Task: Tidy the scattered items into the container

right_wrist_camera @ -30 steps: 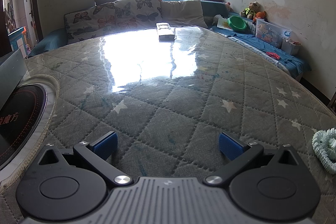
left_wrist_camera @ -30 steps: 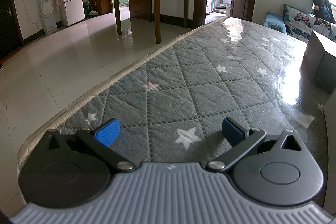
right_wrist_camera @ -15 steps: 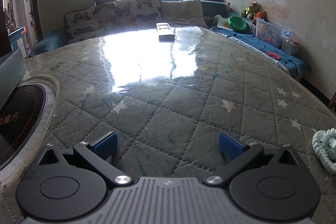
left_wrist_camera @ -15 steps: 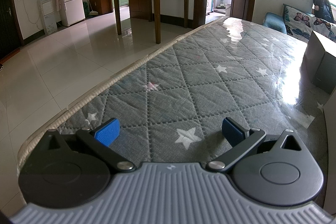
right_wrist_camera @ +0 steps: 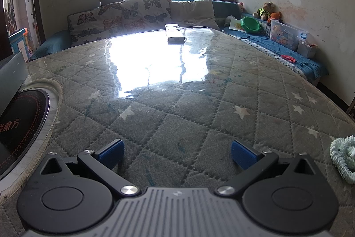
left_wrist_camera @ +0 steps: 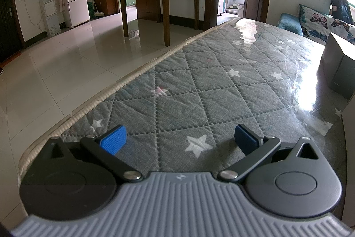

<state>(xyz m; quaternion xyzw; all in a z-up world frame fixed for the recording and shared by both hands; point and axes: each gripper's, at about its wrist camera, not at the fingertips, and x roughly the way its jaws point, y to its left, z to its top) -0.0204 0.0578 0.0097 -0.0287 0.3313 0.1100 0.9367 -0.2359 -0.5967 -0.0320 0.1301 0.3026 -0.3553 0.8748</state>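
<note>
left tongs [left_wrist_camera: 179,137] unmoved, right tongs [right_wrist_camera: 176,151] unmoved

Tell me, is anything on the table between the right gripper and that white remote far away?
Nothing visible. From the open right gripper to the remote there is only bare quilted table cover. The mint spiky ring lies off to the right.

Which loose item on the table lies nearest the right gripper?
The pale green spiky coil, just off the open right gripper at the frame's right edge. The white remote lies far off at the table's window end.
</note>
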